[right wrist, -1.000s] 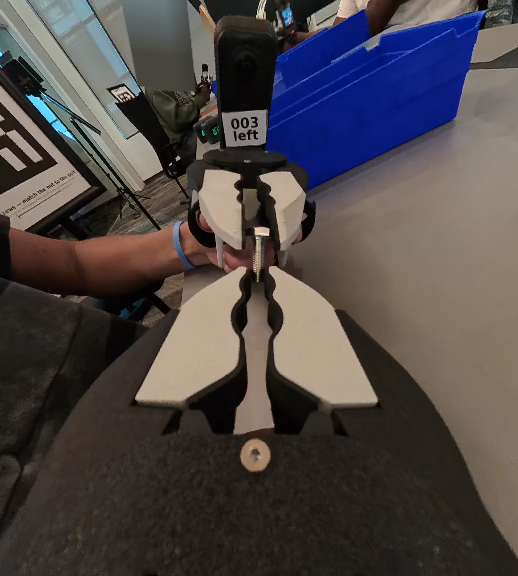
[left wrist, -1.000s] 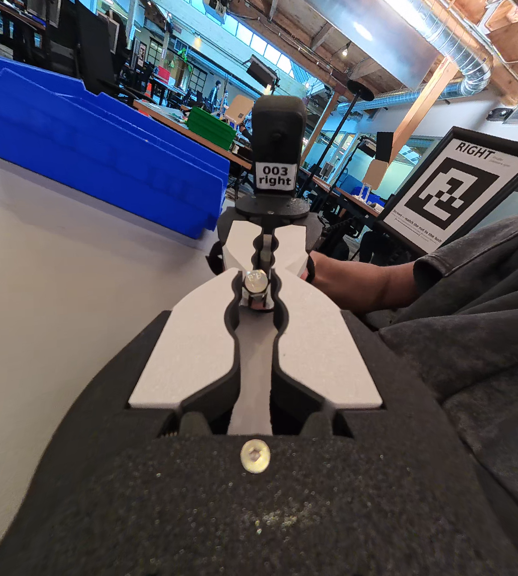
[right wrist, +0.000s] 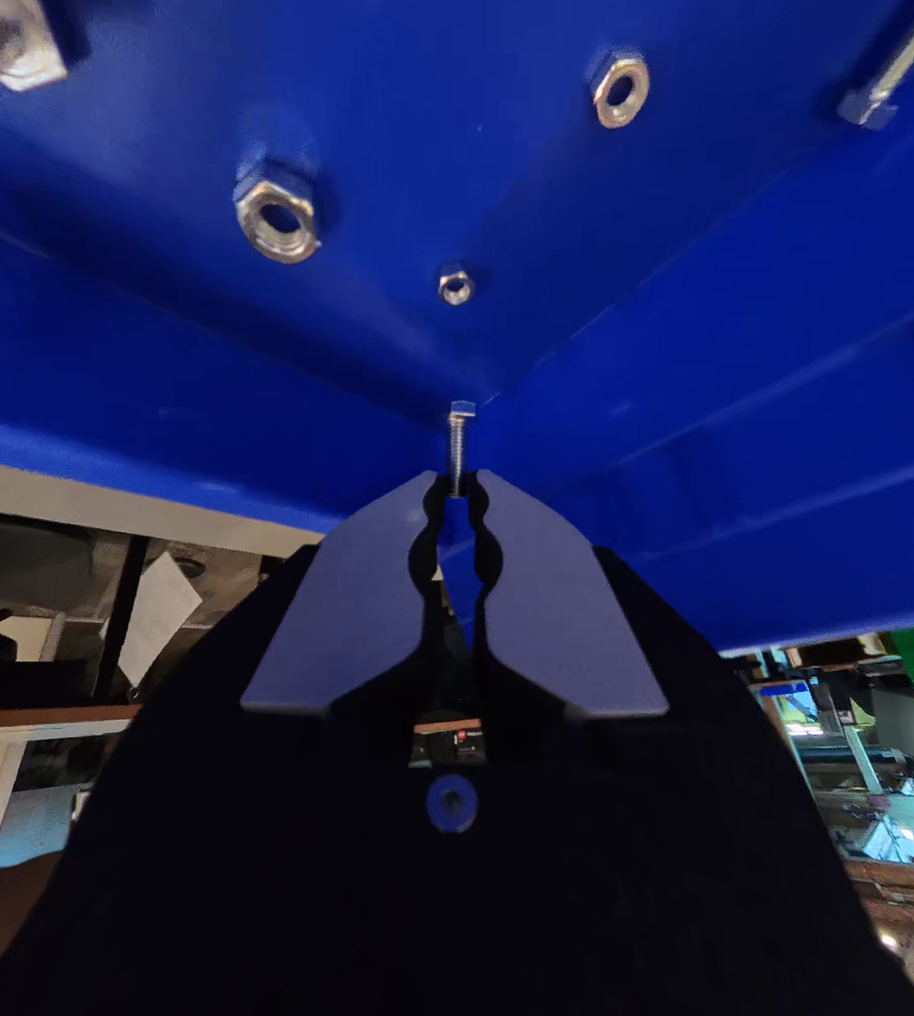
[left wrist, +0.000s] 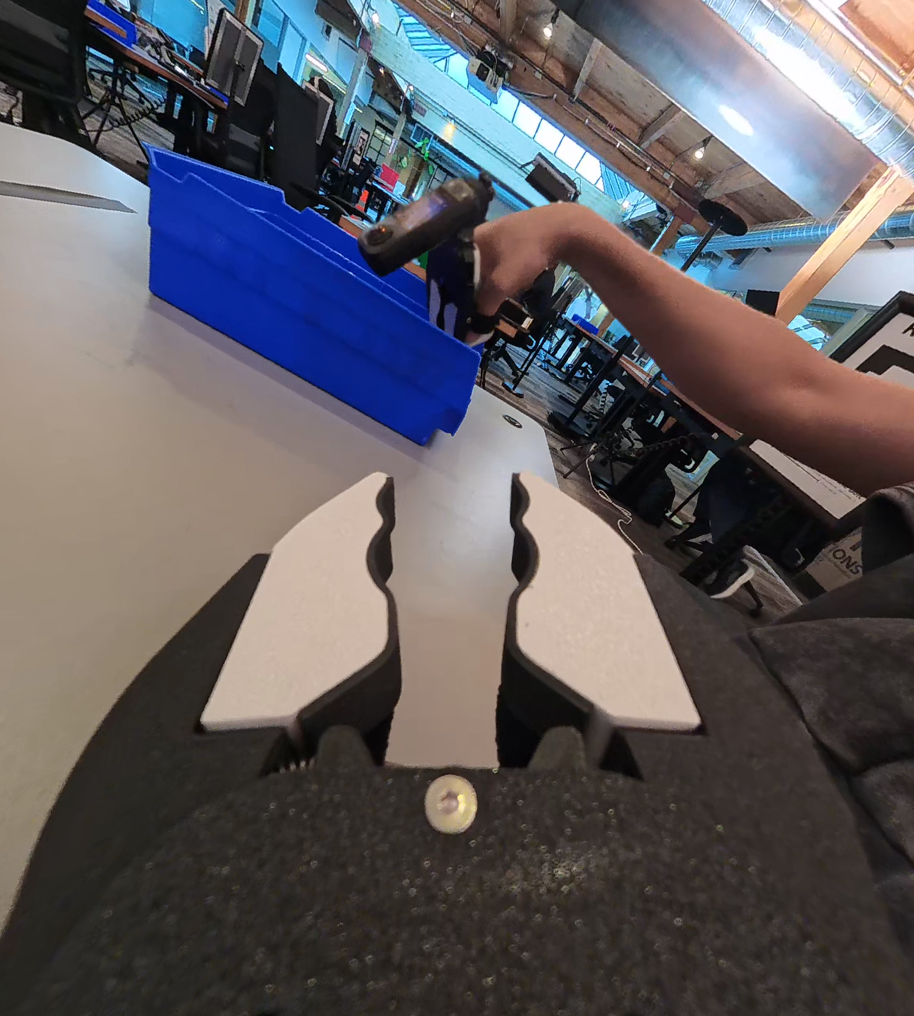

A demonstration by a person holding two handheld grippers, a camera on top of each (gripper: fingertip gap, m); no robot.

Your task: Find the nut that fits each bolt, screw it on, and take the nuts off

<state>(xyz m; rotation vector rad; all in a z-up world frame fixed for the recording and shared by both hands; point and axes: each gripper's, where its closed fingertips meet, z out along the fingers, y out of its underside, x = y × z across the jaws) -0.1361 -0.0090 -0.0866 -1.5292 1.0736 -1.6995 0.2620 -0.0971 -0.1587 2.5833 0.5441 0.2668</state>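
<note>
The right gripper (right wrist: 456, 484) pinches a small silver bolt (right wrist: 458, 451) by its threaded end, head-down inside the blue plastic bin (right wrist: 718, 275); apparently the return step, calling for release. The left gripper (left wrist: 450, 484) gapes empty, beside the bin.

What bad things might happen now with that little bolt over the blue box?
1. The right gripper pinches the small bolt only by the tip of its thread, so it may slip or tilt and fall.
2. If it drops into the blue bin, it could knock the loose nuts, like the small nut just ahead, or the bigger nut.
3. The left gripper is open, empty and back over the table, too far off to steady anything.
</note>
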